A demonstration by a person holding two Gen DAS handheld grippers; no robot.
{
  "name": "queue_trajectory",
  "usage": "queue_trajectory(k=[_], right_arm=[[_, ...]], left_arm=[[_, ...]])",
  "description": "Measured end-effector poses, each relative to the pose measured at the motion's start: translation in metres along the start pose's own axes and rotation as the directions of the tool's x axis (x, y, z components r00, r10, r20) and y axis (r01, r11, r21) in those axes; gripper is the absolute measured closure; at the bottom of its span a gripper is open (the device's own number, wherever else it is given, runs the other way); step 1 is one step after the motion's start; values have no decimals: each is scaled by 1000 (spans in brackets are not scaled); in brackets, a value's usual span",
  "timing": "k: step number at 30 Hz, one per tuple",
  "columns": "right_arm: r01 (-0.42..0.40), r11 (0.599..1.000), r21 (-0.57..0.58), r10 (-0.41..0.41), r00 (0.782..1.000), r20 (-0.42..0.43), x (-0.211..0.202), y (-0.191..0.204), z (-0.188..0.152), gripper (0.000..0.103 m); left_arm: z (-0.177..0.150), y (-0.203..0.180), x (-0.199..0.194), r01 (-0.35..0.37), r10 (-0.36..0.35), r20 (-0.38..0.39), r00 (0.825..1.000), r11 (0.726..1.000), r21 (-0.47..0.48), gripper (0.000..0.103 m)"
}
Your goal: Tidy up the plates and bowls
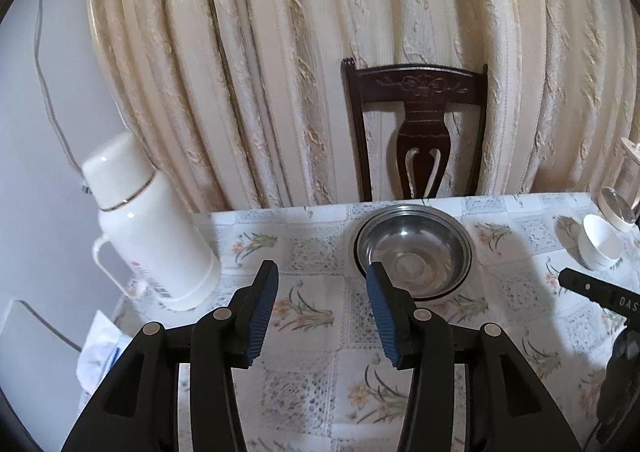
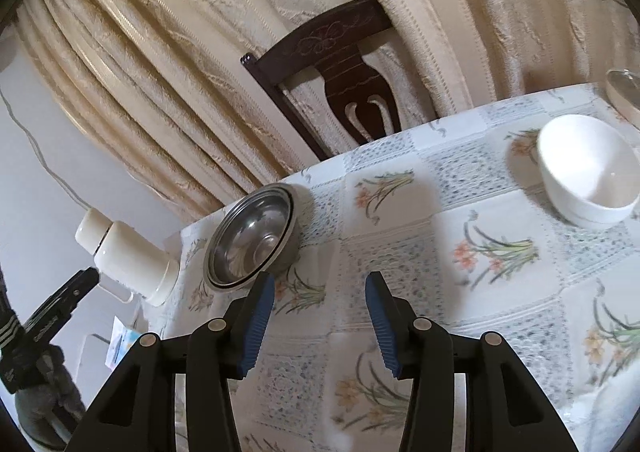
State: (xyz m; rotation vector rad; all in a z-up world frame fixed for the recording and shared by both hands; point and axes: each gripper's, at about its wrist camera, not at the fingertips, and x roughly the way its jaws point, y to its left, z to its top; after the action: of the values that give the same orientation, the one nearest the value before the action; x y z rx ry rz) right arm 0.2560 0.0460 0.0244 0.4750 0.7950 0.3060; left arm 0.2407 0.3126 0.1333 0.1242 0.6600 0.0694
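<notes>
Both grippers, left gripper (image 1: 322, 276) and right gripper (image 2: 320, 286), hover wide apart and empty above a floral tablecloth (image 2: 500, 292), steel bowls (image 1: 414, 252) ahead, white bowl (image 2: 588, 171) to the right.

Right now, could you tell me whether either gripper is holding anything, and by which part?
Nothing is held. The left gripper and right gripper both have open jaws above the tablecloth, clear of the metal bowl and white bowl.
</notes>
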Motion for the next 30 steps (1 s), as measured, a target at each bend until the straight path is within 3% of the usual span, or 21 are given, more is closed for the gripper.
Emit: queue_trajectory(k=[7,16,21,25,30], right_arm=[[25,1000,16,-26,998,53,-27,-22,5,48],[96,990,105,-112,982,151,-65,-71,21,47],[166,969,185,-200,961,189,-86,-103,38,44],[209,946,248,-260,947,190,-94,-131,48,43],[217,925,313,-279,945,169,-95,-159,53,43]], left_arm=[[7,-14,-35,5,-5,12,1000,1000,29,49],[17,-77,-57,141,-140,-28,990,987,72,47],[23,-117,-60,225,-221,-57,974,971,84,46],[28,-151,-51,300,-294,-96,951,952,60,46],[34,-192,-38,368,-361,-128,924,929,36,46]])
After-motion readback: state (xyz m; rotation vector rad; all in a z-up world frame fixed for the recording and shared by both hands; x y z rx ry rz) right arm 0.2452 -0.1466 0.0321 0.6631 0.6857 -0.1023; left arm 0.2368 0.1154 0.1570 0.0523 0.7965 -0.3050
